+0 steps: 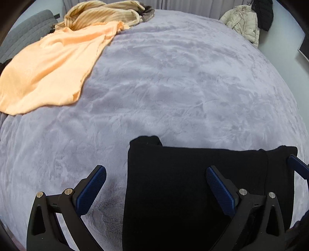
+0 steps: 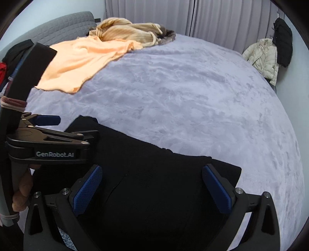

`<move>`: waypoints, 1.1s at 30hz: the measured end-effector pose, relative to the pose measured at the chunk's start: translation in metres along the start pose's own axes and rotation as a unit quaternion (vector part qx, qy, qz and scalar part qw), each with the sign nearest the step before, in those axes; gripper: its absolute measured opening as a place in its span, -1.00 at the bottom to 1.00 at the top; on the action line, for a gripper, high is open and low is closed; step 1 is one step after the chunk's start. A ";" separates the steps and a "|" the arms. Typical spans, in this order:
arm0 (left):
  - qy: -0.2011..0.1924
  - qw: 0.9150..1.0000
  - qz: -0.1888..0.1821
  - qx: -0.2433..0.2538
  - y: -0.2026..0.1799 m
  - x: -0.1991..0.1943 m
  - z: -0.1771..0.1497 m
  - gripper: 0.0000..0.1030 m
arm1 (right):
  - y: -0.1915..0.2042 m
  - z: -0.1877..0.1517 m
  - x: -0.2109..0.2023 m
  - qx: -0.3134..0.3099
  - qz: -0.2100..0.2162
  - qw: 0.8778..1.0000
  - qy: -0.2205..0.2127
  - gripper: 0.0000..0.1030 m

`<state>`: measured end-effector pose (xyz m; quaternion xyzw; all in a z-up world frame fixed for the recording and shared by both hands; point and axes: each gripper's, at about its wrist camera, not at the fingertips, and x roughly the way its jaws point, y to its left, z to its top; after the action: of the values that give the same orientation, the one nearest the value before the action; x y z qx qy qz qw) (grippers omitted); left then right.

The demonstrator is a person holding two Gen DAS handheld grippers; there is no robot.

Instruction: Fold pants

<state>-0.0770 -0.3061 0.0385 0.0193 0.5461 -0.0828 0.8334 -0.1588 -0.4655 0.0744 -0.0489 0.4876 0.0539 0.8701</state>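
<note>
Here, "GenRobot.AI" marks the left hand-held gripper (image 2: 48,123); both spread wide above black pants (image 2: 154,183).

we count one pair of black pants (image 1: 173,183) on one bed (image 1: 173,86) under a lilac plush cover. two more garments lie at the far side: one peach cloth (image 1: 48,67) and one striped tan piece (image 1: 100,13), with something darker bunched behind that we cannot count. two jackets hang on the wall, one cream (image 2: 264,56), one black (image 2: 283,42). two tools show: the left tool (image 1: 156,188) and the right tool (image 2: 152,187), each with two blue pads.
</note>
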 end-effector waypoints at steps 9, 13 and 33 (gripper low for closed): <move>-0.021 0.999 -0.014 0.026 0.000 -0.018 -0.028 1.00 | 0.009 -0.050 -0.027 0.015 0.002 1.000 -0.003 1.00; -0.030 0.998 -0.016 0.045 -0.005 -0.027 -0.056 1.00 | 0.019 -0.083 -0.043 0.007 -0.012 1.000 -0.017 1.00; -0.036 0.998 -0.046 0.002 0.046 -0.060 -0.116 1.00 | 0.037 -0.117 -0.060 0.004 -0.010 1.000 -0.008 1.00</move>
<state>-0.1979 -0.2395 0.0438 -0.0077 0.5161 -0.1229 0.8476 -0.2939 -0.4473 0.0634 -0.0496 0.4803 0.0432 0.8746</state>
